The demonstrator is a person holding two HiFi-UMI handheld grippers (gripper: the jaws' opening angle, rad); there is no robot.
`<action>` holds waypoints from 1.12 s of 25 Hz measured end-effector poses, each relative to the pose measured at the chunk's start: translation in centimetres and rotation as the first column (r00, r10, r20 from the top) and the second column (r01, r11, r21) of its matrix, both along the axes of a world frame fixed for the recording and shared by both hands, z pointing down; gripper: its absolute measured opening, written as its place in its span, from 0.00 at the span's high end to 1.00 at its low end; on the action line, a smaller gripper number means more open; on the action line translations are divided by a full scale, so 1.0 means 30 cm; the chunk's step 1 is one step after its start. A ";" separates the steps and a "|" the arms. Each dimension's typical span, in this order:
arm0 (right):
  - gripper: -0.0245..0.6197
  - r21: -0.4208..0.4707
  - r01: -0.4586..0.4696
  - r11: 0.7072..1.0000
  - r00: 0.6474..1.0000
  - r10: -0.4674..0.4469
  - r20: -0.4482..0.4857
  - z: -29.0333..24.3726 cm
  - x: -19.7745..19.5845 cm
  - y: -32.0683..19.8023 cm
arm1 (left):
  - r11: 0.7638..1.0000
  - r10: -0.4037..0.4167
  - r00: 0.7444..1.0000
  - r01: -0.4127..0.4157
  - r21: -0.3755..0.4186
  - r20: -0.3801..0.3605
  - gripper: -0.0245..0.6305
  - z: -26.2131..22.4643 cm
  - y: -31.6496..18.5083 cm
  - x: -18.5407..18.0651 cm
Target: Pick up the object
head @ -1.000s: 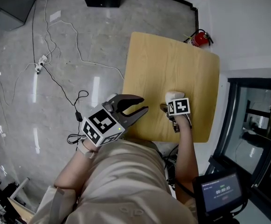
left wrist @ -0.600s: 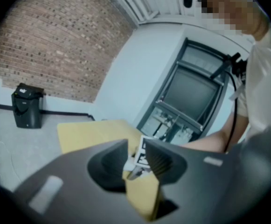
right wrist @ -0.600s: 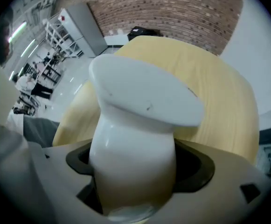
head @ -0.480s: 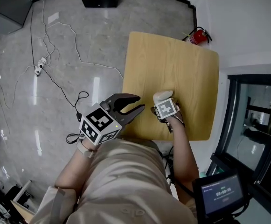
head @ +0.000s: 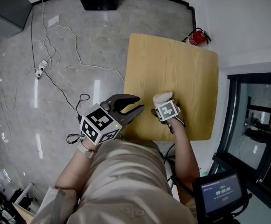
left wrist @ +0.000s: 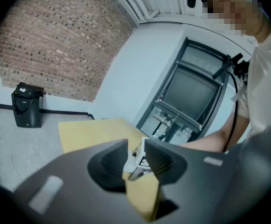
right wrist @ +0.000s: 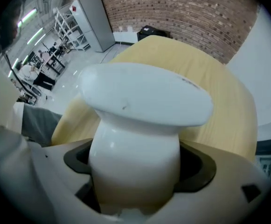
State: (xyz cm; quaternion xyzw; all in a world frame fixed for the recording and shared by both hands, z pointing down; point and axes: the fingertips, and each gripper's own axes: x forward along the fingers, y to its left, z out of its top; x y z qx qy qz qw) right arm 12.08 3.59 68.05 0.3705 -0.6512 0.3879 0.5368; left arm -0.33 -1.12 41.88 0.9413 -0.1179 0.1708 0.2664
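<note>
Right hand-held gripper's opening jaws straddle white object's stem, unseen overhead.

The left gripper's fingers stand apart, empty, above the table.

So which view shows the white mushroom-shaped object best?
The right gripper view: the white object fills it, stem between the right gripper's opening jaws. The head view shows only its cap; the left gripper view doesn't show it clearly.

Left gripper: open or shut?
Open: the left gripper jaws stand apart in the head view and its own view, with nothing held between them.
</note>
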 end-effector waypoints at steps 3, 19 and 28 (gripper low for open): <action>0.18 0.096 -0.116 0.989 0.990 0.108 0.091 -0.118 0.002 -0.089 | 1.000 -0.001 1.000 0.001 0.006 0.007 0.80 0.001 -0.027 -0.011; 0.18 0.635 -0.462 0.619 0.834 0.059 0.549 -1.195 -0.122 -0.355 | 0.976 0.142 0.989 -0.134 0.174 -0.034 0.80 -0.231 -0.206 0.111; 0.18 0.661 -0.581 0.475 0.790 0.136 0.597 -1.273 -0.023 -0.267 | 0.912 0.339 0.939 -0.313 0.265 -0.057 0.83 -0.330 -0.126 0.336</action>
